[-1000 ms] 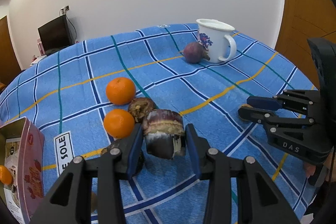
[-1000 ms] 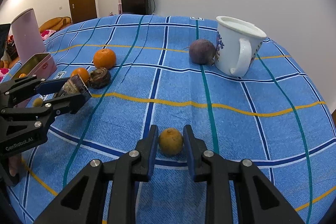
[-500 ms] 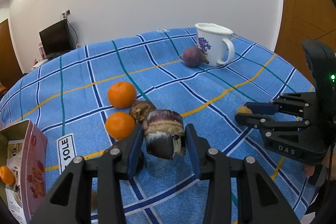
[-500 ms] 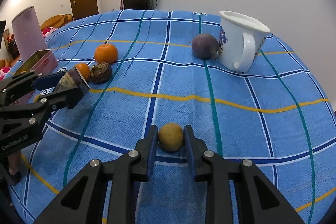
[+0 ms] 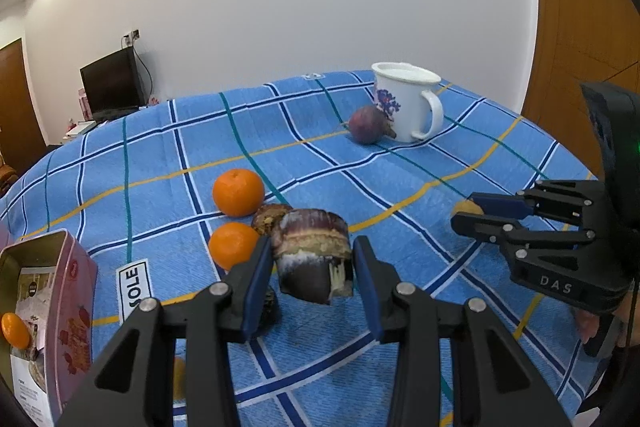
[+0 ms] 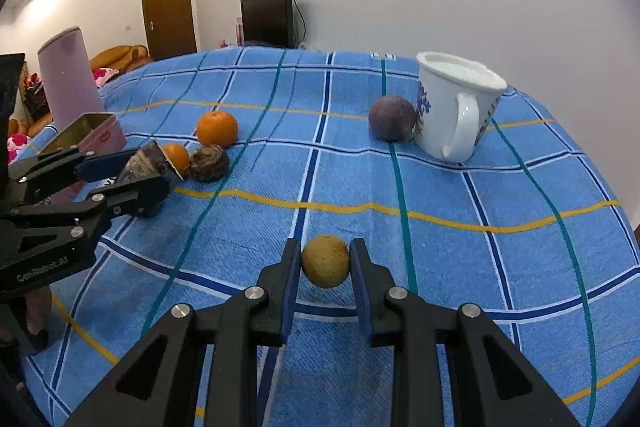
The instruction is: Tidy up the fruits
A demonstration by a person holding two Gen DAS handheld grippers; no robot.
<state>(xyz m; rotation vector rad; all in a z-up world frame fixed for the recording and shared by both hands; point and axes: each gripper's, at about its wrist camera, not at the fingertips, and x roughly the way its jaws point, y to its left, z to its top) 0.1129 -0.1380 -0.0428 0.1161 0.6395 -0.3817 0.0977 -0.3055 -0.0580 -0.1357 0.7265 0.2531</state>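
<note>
At the far left an open pink tin stands on the desk with one small orange inside, probably the place where the fruit is being gathered. The left gripper has its fingers closed on a dark purple cut piece, held clear of the cloth beside two oranges. The right gripper clamps a small yellow-brown fruit. A purple fruit touches the white mug; what the mug holds cannot be told.
</note>
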